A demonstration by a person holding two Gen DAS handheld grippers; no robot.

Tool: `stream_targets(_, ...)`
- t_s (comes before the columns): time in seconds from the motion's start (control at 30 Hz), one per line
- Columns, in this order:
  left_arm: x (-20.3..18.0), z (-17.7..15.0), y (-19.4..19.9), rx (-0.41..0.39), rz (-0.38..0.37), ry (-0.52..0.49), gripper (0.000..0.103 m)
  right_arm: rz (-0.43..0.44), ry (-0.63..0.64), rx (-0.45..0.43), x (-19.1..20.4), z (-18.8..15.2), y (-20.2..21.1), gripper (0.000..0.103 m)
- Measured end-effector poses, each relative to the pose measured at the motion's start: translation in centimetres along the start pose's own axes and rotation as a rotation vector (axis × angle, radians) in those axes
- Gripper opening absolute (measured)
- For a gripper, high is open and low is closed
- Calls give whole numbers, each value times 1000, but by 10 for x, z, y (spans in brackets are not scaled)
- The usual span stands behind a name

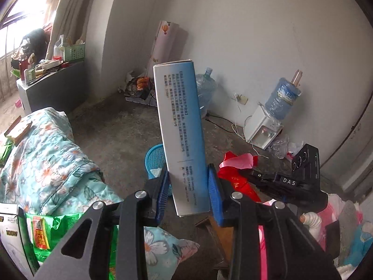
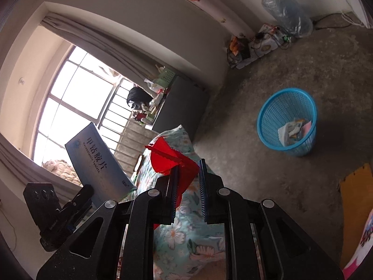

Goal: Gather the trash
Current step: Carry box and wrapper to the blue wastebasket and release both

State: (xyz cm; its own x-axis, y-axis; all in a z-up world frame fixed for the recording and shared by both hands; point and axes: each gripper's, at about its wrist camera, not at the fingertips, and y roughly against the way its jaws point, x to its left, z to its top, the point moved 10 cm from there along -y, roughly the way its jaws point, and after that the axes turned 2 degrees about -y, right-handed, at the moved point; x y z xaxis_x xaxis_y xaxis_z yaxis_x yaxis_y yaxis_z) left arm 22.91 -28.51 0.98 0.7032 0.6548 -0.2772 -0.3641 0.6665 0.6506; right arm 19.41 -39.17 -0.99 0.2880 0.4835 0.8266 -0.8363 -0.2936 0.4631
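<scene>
We are clenching the left gripper [image 1: 188,193] on the medicine box [image 1: 180,137] and the right gripper [image 2: 188,186] on a red wrapper [image 2: 171,161], both lifted for dropping into the blue basket [image 2: 268,107].

On my feeds the only light I can see is daylight from the window [image 2: 77,98], which blows out to pure white in the right wrist view and again at the upper left of the left wrist view. The room is dim and greyish by comparison, with muted colours. The blue basket [image 2: 288,121] throws a soft shadow across the floor [image 2: 268,65]. Both fisheye pictures bend the walls strongly and darken to black at the corners. Far detail looks soft, and the basket's rim is slightly smeared
</scene>
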Motion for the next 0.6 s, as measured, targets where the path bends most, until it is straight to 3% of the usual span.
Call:
stream_targets(0.33, -18, 10, -172, 309, -21, -55, 30, -148, -164, -13, -95, 37, -51, 15)
stream_targets(0.43, -13, 15, -212, 351, 7, -60, 29, -181, -199, 5, -118, 49, -71, 15)
stream_targets(0.6, -4, 36, -268, 333, 49, -49, 30, -231, -241, 19, -151, 74, -108, 16)
